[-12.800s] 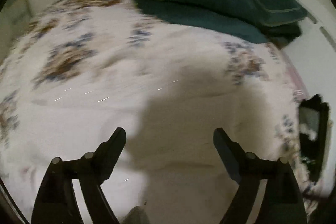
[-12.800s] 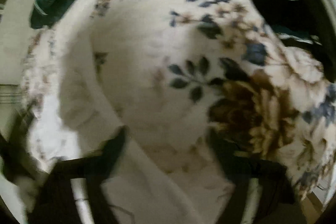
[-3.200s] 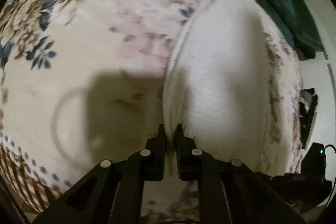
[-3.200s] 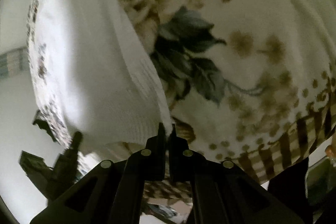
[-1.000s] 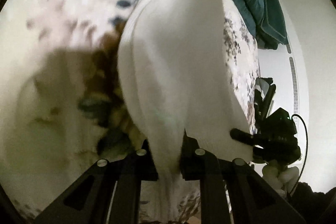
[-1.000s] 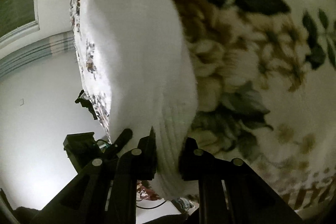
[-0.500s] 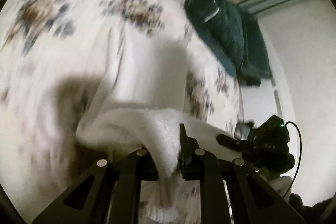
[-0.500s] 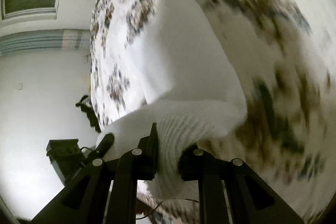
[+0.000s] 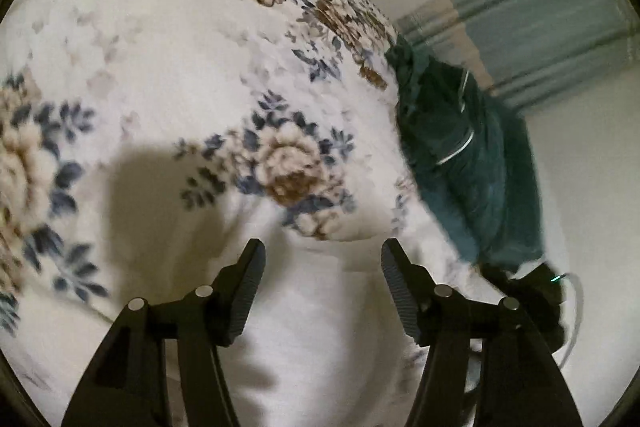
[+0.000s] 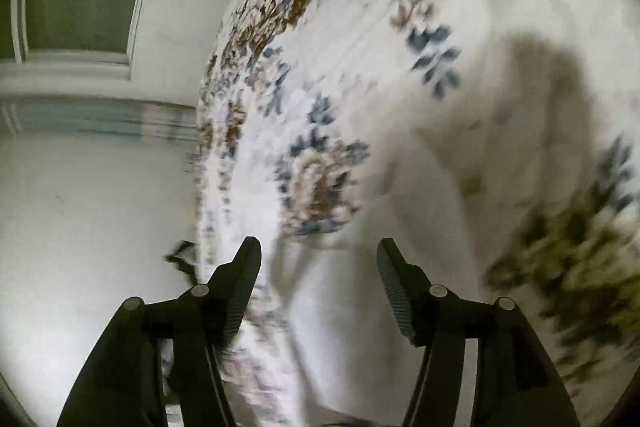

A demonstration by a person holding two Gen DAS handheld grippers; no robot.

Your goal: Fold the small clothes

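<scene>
- The small white knitted garment [image 9: 320, 327] lies on the bed under both tools, a pale flat panel with its far edge running across the left wrist view just beyond the fingertips; in the right wrist view the same cloth [image 10: 340, 327] shows below and between the fingers.
- Its long axis is hard to read (the frames are blurred and most of the cloth is cut off below); the visible far edge lies crosswise to the left gripper's line, and I cannot tell which end is collar or hem.
- The left gripper [image 9: 322, 267] has its jaws opening, about half spread, with nothing pinched; the cloth lies beneath them, not between the pads.
- The right gripper [image 10: 318, 265] is likewise opening and bare.
- Judged step: letting go after laying a fold. To do it well, lift clear straight off the cloth so no pad drags the top layer, then check that the edges line up.
- Around it spreads the cream floral blanket [image 9: 180, 87] on the bed.
- A folded dark green garment [image 9: 460, 155] rests well apart, at the blanket's far side.
</scene>
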